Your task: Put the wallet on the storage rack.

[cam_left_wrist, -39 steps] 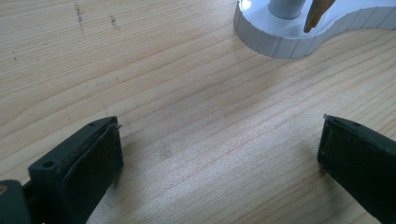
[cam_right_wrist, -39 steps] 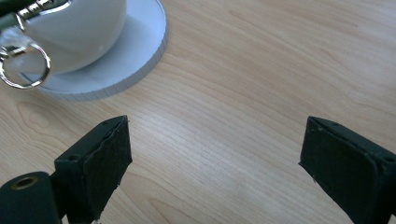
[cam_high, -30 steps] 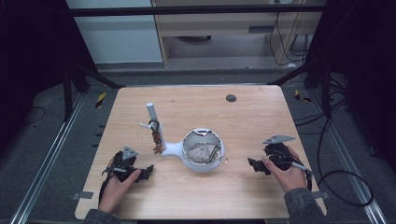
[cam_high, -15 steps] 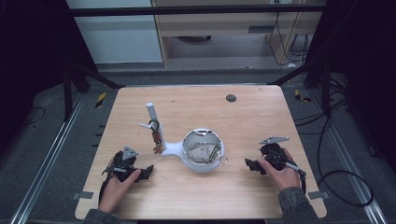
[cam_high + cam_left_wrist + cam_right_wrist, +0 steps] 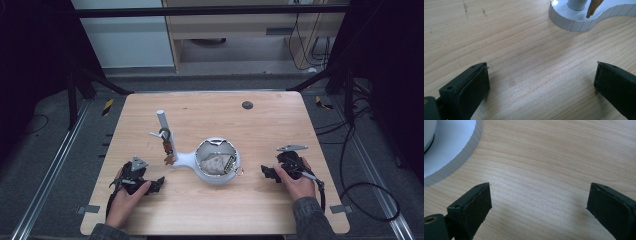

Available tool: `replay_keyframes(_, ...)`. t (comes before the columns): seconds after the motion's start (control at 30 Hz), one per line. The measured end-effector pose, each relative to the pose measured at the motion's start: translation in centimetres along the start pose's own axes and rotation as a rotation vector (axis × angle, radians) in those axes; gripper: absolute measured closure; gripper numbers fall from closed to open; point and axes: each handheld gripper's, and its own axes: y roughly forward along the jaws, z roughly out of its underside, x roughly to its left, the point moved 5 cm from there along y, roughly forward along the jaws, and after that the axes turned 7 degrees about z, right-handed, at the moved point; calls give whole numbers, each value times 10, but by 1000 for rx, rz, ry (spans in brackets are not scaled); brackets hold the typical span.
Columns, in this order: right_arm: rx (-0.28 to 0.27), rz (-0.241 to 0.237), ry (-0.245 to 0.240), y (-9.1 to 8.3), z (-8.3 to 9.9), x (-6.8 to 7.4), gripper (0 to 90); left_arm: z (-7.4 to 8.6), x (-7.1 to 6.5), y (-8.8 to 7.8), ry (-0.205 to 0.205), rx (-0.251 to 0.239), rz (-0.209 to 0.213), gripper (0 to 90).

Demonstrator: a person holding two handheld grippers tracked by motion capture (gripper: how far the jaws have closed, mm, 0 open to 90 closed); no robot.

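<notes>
A white stand lies mid-table: a round bowl with a crumpled grey item and metal bits inside, joined to an upright post from which small trinkets hang. My left gripper rests on the table left of the stand, open and empty. In the left gripper view its jaws stand wide over bare wood, with the stand's base ahead. My right gripper is right of the bowl. Its jaws have just been opening and hold nothing. The bowl's base is at that view's upper left.
A small dark round spot marks the table's far side. Black frame bars and cables surround the table, with yellow-black items on the floor at the left.
My right hand has sunk a little and edged toward the bowl. The left hand and the stand have not moved.
</notes>
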Motion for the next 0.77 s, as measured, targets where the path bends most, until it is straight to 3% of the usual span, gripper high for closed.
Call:
replay_keyframes(0.33,-23,27,17,9,10,1,48,0,0,0,0,0,0,0)
replay_keyframes(0.47,-49,71,-35,10,15,5,37,0,0,0,0,0,0,0)
replay_keyframes(0.5,-75,73,-26,11,16,6,34,0,0,0,0,0,0,0)
replay_keyframes(0.77,-76,65,-34,6,21,8,34,0,0,0,0,0,0,0)
